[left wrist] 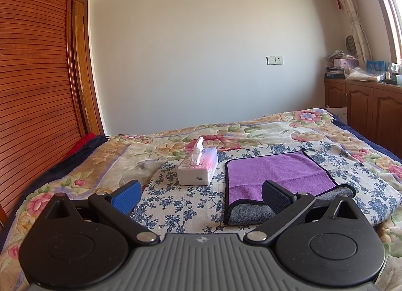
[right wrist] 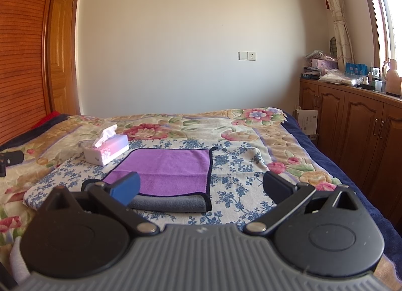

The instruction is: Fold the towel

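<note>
A purple towel [left wrist: 276, 172] with a dark trim and a grey underside lies on a blue-flowered cloth on the bed. It is folded over, with a grey band showing along its near edge [left wrist: 251, 214]. My left gripper [left wrist: 201, 196] is open and empty, held above the bed just short of the towel's near left corner. In the right wrist view the same towel [right wrist: 170, 167] lies ahead. My right gripper [right wrist: 201, 189] is open and empty, held above the towel's near right corner.
A white and pink tissue box [left wrist: 198, 169] stands just left of the towel, and it also shows in the right wrist view [right wrist: 106, 151]. A flowered quilt [right wrist: 251, 125] covers the bed. Wooden cabinets [right wrist: 351, 120] line the right wall. A wooden slatted panel [left wrist: 32, 89] stands at left.
</note>
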### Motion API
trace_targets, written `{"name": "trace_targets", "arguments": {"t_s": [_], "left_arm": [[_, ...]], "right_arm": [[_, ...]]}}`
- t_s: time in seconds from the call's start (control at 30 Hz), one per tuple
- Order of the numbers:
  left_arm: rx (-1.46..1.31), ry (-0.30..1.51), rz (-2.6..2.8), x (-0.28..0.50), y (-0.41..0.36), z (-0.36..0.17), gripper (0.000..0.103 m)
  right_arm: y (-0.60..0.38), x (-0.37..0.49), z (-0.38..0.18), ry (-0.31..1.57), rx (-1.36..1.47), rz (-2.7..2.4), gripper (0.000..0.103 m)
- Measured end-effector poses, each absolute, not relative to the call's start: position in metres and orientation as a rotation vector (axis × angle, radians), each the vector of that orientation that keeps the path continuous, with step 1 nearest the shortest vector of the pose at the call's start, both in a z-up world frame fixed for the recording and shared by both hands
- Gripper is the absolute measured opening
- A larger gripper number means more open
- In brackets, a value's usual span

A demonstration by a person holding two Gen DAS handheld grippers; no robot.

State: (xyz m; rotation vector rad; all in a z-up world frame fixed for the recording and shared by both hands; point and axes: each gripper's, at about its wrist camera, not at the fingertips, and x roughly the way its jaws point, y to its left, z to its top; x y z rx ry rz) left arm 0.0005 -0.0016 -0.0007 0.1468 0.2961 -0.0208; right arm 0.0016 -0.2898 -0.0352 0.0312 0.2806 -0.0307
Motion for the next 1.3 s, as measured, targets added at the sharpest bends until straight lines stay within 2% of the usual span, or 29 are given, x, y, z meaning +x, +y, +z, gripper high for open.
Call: {"name": "trace_targets", "arguments": {"t_s": [0.77,1.3], "left_arm": [[0.16,0.292,-0.03,0.001,-0.003,-0.004,0.103],[0.168,0.381,-0.052,0.024,-0.007,-0.005,0.103]], "right_arm": [[-0.29,0.004,-0.04,0.287,0.022,-0.018,0.103],[-0.296,0.029,-0.047,0.36,0.035,-0.032,0.103]]}}
